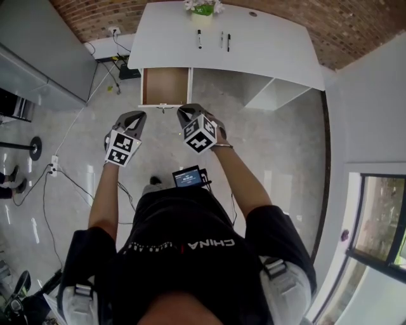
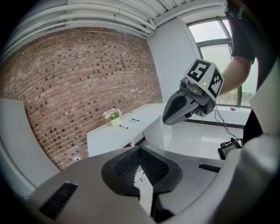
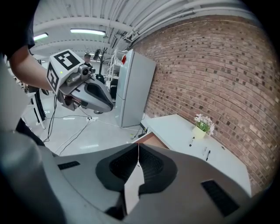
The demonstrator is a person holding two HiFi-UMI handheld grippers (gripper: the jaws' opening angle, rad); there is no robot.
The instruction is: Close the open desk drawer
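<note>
My left claw [image 2: 140,148] had its jaws pressed together at the tips with nothing between them. The right claw [image 3: 138,146] was the same, closed and empty. I held both side by side, angled downward over the pale glossy floor [image 1: 279,146], marker cubes facing up. Ahead of them the drawer [image 1: 165,86] stood pulled out from the left end of the white bench [image 1: 266,44], its brown wooden bottom in plain sight. Neither claw touched it. On the bench top lay a black pen [image 1: 199,39] and two more pens [image 1: 228,42] apart from it, with a small pot of flowers [image 1: 203,7] at the back edge against the brick wall [image 1: 355,25].
</note>
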